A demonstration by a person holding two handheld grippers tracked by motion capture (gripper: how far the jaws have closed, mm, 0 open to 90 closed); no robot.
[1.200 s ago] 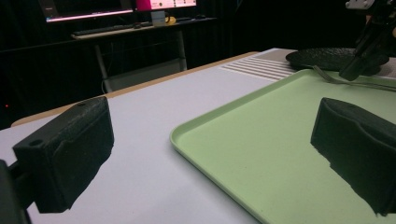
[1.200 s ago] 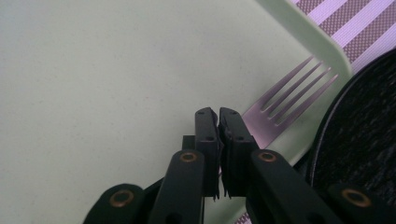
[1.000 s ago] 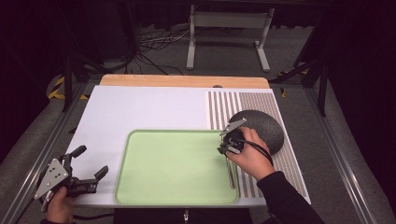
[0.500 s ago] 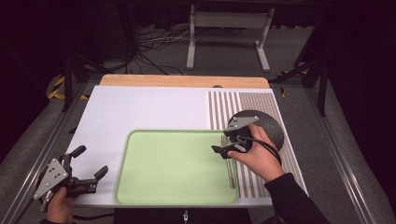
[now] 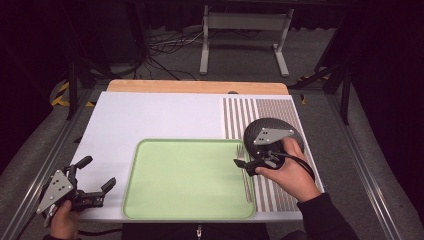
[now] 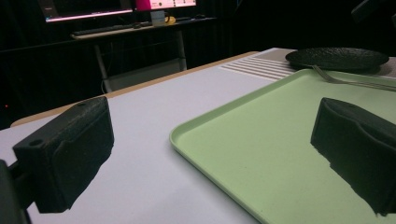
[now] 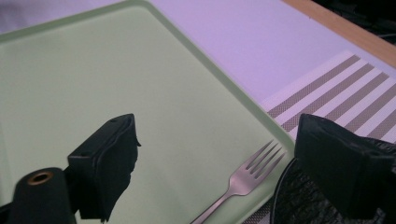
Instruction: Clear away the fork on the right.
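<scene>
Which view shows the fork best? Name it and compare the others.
The right gripper view: the fork lies close, tines distinct, on the green tray at its edge. The high view shows it small; the left gripper view shows it far off, low and thin.

The green tray (image 5: pixel 185 180) lies bare from its centre to 9 o'clock, its 3 o'clock edge taken by the fork (image 5: pixel 245 172), the black plate (image 5: pixel 272 131) just beyond

White-topped table (image 5: pixel 150 120): green tray (image 5: pixel 185 180) at 6 o'clock, striped placemat (image 5: pixel 280 112) at 3 o'clock, both lying flat.
</scene>
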